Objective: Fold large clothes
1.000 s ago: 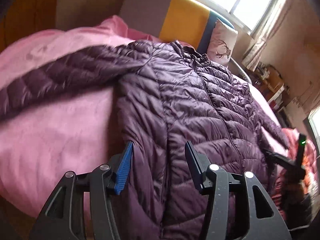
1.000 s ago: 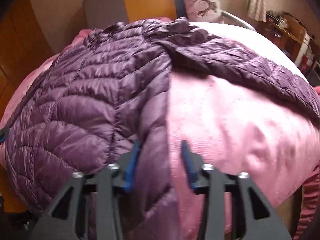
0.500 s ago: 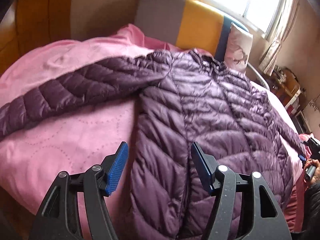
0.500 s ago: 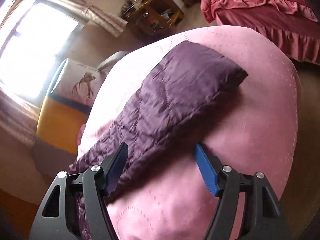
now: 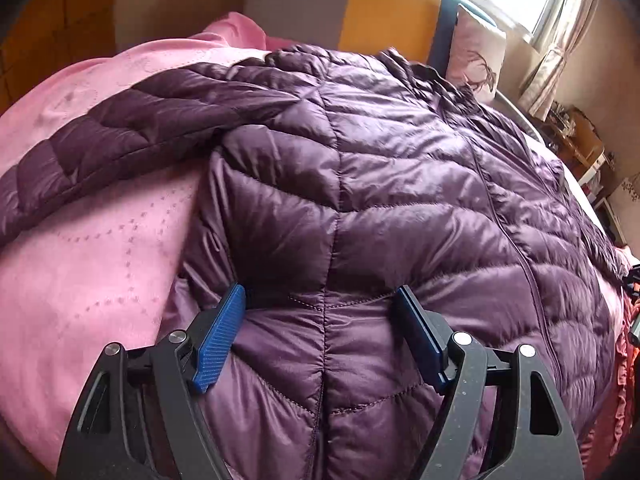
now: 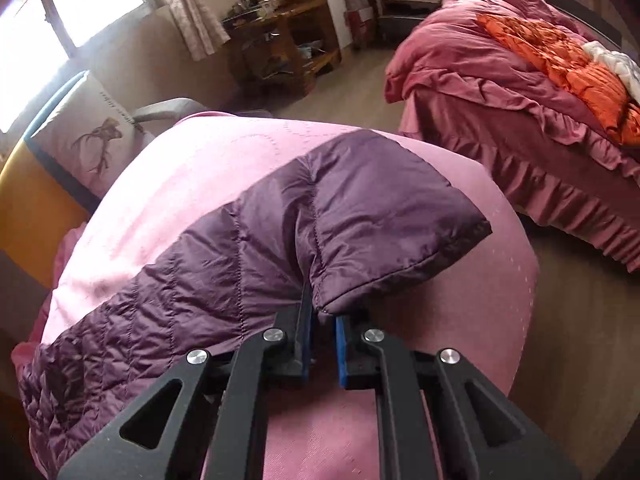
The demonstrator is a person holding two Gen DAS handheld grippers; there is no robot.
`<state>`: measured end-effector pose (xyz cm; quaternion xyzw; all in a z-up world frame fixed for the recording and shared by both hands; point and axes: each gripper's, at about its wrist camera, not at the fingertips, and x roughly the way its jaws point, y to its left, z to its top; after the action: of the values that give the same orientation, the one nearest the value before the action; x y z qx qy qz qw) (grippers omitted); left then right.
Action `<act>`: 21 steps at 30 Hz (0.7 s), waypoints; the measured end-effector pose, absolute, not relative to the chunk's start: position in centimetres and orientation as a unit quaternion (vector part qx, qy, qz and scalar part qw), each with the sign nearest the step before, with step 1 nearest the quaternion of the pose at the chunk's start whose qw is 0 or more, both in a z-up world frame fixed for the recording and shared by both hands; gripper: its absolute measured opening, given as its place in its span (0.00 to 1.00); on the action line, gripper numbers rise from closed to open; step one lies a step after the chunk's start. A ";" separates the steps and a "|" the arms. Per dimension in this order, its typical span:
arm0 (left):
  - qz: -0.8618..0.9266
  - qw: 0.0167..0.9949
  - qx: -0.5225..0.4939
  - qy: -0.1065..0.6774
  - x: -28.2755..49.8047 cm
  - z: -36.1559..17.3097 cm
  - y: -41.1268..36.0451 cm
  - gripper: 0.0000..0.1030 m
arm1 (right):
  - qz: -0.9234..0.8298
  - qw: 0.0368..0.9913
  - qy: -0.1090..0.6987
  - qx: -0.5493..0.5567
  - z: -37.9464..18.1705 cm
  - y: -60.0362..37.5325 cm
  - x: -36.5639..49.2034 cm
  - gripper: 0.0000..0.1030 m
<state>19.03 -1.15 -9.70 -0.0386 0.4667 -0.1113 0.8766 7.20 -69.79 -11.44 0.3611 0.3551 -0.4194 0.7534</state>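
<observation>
A purple quilted down jacket (image 5: 400, 184) lies spread on a pink bed cover (image 5: 88, 248), front up, zipper closed, one sleeve (image 5: 120, 132) stretched to the left. My left gripper (image 5: 320, 312) is open, its blue pads pressed down on the jacket's lower left panel near the hem, fabric bulging between them. In the right wrist view the other sleeve (image 6: 320, 216) lies across the pink cover (image 6: 440, 360). My right gripper (image 6: 323, 324) is shut on the edge of that sleeve near the cuff.
A grey, yellow and blue headboard (image 5: 384, 12) and a deer-print pillow (image 5: 476, 56) stand at the bed's head. A second bed (image 6: 520, 92) with red bedding and an orange blanket stands to the right. A wooden desk (image 6: 280, 40) stands by the window.
My left gripper has come down close onto the jacket's lower left panel. My right gripper has closed on the sleeve edge near the cuff; half a second ago it was open around it.
</observation>
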 end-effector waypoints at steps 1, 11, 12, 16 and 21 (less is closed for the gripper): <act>-0.109 0.877 -0.028 0.467 18.8 -9.7 -1.4 0.74 | -0.417 0.758 0.355 0.353 -11.5 -69.4 7.5 0.08; -0.100 0.901 -0.060 0.417 20.2 -5.5 1.1 0.74 | -0.416 0.788 0.345 0.293 -7.5 -64.5 5.5 0.67; -0.089 0.905 -0.060 0.411 20.8 -5.2 1.7 0.74 | -0.406 0.798 0.345 0.282 -7.0 -63.2 5.9 0.68; -0.050 0.919 -0.042 0.389 24.1 -4.1 3.6 0.74 | -0.301 0.845 0.364 0.250 -5.8 -57.1 9.4 0.68; -0.019 0.916 -0.016 0.400 29.3 -4.0 5.7 0.77 | -0.124 0.885 0.400 0.204 -5.7 -47.1 17.7 0.67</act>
<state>29.33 5.73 -4.01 -0.0157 0.4000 -0.0187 0.9162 17.70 -47.12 -5.74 0.2045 0.4000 -0.1238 0.8848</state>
